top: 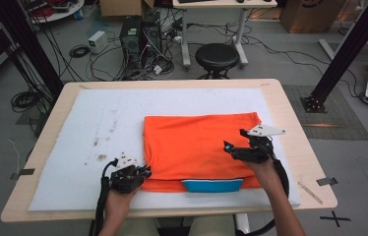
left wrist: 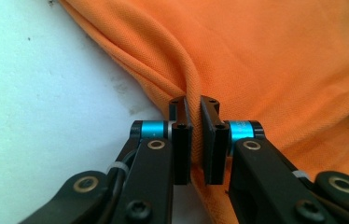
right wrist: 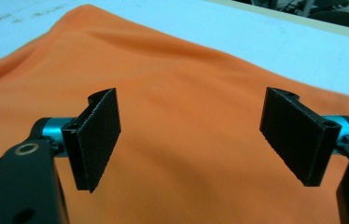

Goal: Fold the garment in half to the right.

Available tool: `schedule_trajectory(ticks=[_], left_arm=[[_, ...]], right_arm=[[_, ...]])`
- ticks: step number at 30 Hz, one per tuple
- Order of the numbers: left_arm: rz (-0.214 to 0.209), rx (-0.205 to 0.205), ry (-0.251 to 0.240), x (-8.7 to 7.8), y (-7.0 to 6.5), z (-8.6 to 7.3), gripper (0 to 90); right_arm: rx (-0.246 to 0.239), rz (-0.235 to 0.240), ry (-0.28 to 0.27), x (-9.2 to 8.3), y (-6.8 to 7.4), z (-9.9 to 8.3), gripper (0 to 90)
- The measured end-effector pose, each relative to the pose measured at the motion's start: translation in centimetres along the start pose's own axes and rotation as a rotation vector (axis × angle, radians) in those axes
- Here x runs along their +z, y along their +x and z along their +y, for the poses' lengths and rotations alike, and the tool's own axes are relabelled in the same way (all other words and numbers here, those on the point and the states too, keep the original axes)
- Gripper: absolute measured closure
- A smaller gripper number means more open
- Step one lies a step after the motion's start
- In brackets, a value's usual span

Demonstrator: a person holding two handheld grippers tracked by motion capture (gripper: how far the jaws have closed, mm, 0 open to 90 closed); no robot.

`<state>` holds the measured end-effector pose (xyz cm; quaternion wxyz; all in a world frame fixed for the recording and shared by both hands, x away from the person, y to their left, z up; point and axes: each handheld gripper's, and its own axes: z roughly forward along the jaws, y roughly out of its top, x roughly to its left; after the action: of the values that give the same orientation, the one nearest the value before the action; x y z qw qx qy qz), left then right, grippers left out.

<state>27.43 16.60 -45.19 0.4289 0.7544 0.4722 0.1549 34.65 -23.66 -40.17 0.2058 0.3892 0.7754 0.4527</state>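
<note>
Pinching point: we have the left gripper (top: 145, 173) clamped on a raised ridge of the folded orange knit shirt (top: 199, 147) at its near left corner; the left gripper view shows the fabric squeezed thin between the two black pads (left wrist: 182, 140).
Shirt position: it lies flat on the white foam mat (top: 98, 128) covering the light wooden table (top: 290, 113), right of centre, with a bright blue collar band (top: 212, 185) peeking out along its near edge.
Left edge: the cloth bunches into soft folds where we grip it, which tells us it is limp and light and will drape rather than hold a shape.
Weave: the close view shows a fine piqué-like texture, so we judge it grippy enough not to slide out of a firm pinch, and in no way fragile.
Layers: the shirt looks doubled over, so we expect a pinch at one spot to lift the top layers and leave the rest trailing.
Best hold: we think edges and corners, taken at two points well apart, will keep it spread while it moves.
Right gripper (top: 232, 147): it hovers over the shirt's right part with jaws spread wide and nothing between them.
Right-side hold: we judge the near right corner, beside the blue band, to be the matching place to grasp.
</note>
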Motion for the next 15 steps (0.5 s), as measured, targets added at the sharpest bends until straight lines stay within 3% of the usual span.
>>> schedule_trajectory(ticks=[7,15], left_arm=[[-0.023,-0.014,-0.013,-0.3,0.1,-0.4,84.4],[-0.037,0.007,-0.049,-0.7,0.0,-0.7,84.4]], right_arm=[[-0.041,0.068,0.059,3.5,1.2,3.0,20.8],[-0.09,0.154,0.096,8.8,4.0,5.7,20.8]])
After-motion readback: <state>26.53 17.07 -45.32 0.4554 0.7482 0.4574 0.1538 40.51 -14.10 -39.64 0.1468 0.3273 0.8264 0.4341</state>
